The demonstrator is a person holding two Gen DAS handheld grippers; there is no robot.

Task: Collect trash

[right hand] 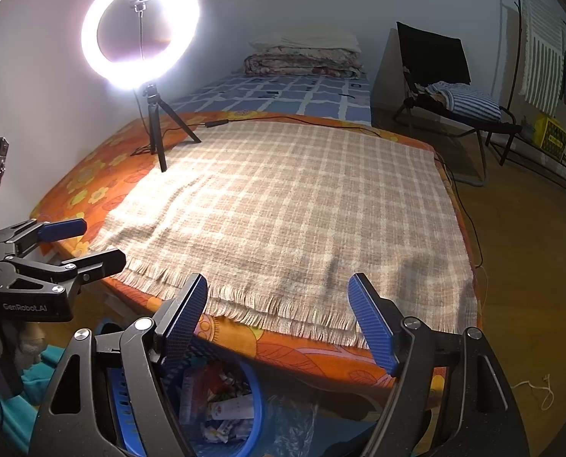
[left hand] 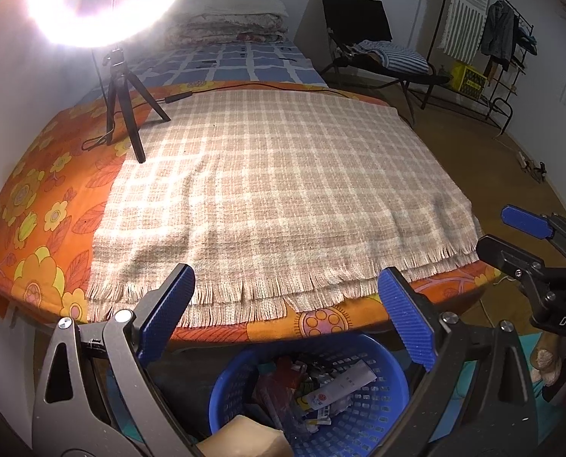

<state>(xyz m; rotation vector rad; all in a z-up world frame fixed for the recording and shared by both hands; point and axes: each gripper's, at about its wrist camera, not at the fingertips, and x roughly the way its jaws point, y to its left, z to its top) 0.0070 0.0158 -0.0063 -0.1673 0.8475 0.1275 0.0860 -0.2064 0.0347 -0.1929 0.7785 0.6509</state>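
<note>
Basically, per view:

Left wrist: left gripper (left hand: pixel 286 320) has its fingers spread wide, holding nothing. The blue basket (left hand: pixel 381 419), perforated plastic, sits right below them on the floor, with crumpled wrappers and trash (left hand: pixel 321 392) inside.

Right wrist: right gripper (right hand: pixel 279 320) also gapes empty; the basket lies down-left of it, so the left one looks nearer. The plaid blanket (right hand: pixel 283 209), woolly and fringed, shows no litter.

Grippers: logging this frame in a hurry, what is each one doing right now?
Left gripper: open, holding nothing, above the blue basket.
Right gripper: open, holding nothing, at the bed's near edge.
</note>
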